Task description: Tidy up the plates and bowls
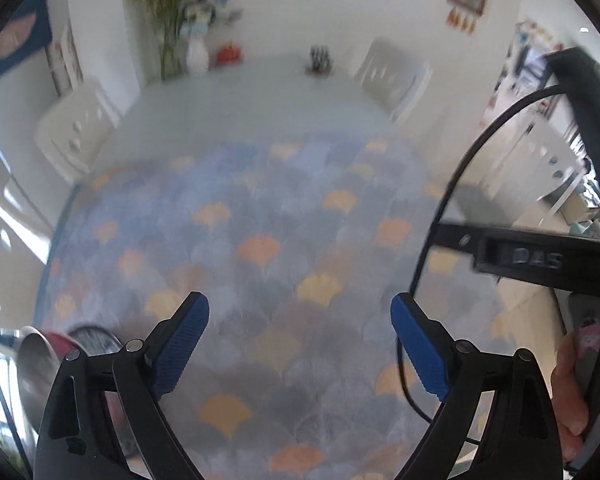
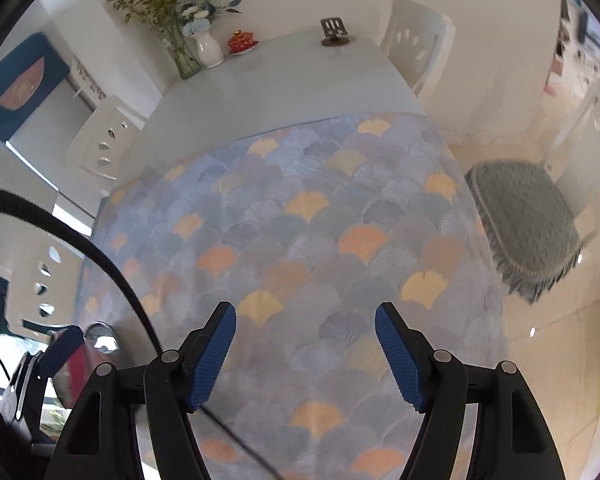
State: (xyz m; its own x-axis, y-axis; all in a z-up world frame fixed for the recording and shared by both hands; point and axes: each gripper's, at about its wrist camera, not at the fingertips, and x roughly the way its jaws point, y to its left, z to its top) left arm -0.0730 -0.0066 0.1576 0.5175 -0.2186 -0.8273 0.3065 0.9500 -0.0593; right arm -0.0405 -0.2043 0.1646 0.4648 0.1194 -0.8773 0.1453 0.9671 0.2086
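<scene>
The left wrist view is blurred. My left gripper (image 1: pixel 299 302) hangs open over the patterned tablecloth (image 1: pixel 260 240) with nothing between its blue pads. At its lower left lie a shiny metal bowl (image 1: pixel 32 364), a red dish (image 1: pixel 60 340) and a dark striped dish (image 1: pixel 96 338), partly hidden behind the left finger. My right gripper (image 2: pixel 305 310) is also open and empty above the cloth (image 2: pixel 300 220). In the right wrist view the metal bowl (image 2: pixel 100 338) and the red dish (image 2: pixel 76 368) sit at the lower left, beside a blue finger (image 2: pixel 62 350) of the left tool.
At the table's far end stand a flower vase (image 2: pixel 208 50), a red lidded bowl (image 2: pixel 240 42) and a small stand (image 2: pixel 334 32). White chairs (image 2: pixel 416 44) flank the table, and a teal cushioned seat (image 2: pixel 524 216) is on the right. A black cable (image 1: pixel 440 208) and a hand (image 1: pixel 568 392) cross the right.
</scene>
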